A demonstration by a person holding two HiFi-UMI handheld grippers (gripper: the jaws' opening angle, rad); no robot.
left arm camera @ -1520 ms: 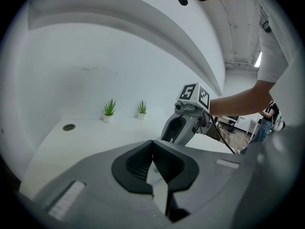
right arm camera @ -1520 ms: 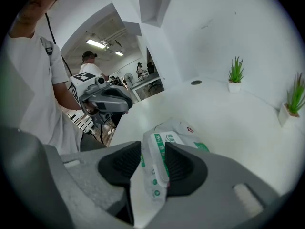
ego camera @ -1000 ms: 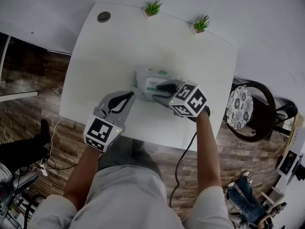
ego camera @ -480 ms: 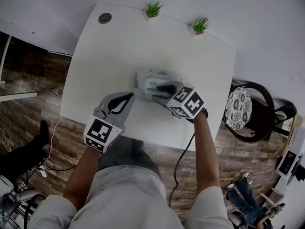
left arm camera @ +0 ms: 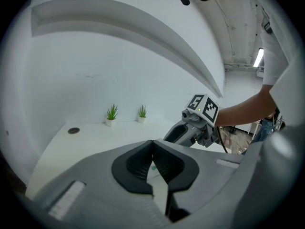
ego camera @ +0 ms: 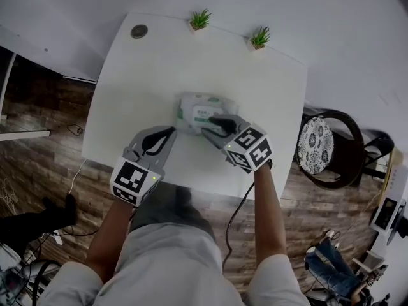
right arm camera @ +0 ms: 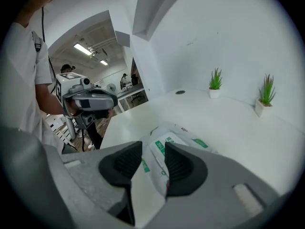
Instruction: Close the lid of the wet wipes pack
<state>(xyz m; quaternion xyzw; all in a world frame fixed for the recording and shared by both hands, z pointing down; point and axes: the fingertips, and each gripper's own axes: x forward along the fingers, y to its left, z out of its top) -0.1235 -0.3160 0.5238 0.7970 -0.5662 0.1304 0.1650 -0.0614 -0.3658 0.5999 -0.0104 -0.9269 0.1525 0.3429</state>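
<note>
The wet wipes pack (ego camera: 199, 110), white with green print, lies flat at the middle of the white table (ego camera: 159, 69). Its white lid (right arm camera: 161, 152) faces up; I cannot tell whether it is snapped down. My right gripper (ego camera: 214, 122) tilts down over the pack's near right part. Its jaws are closing but still stand apart, and the lid shows in the gap (right arm camera: 153, 147) with neither pad pressing on it. My left gripper (ego camera: 169, 132) hovers just left of the pack's near corner, tips together (left arm camera: 152, 143), nothing held.
Two small potted plants (ego camera: 199, 20) (ego camera: 259, 38) stand along the table's far edge, and a round grommet (ego camera: 139, 31) sits at the far left corner. A dark chair with a patterned cushion (ego camera: 317, 144) is right of the table. The near table edge runs just under both grippers.
My right gripper has tipped steeper down over the pack and drawn slightly toward me, its jaws a little narrower. The left gripper has stayed where it was.
</note>
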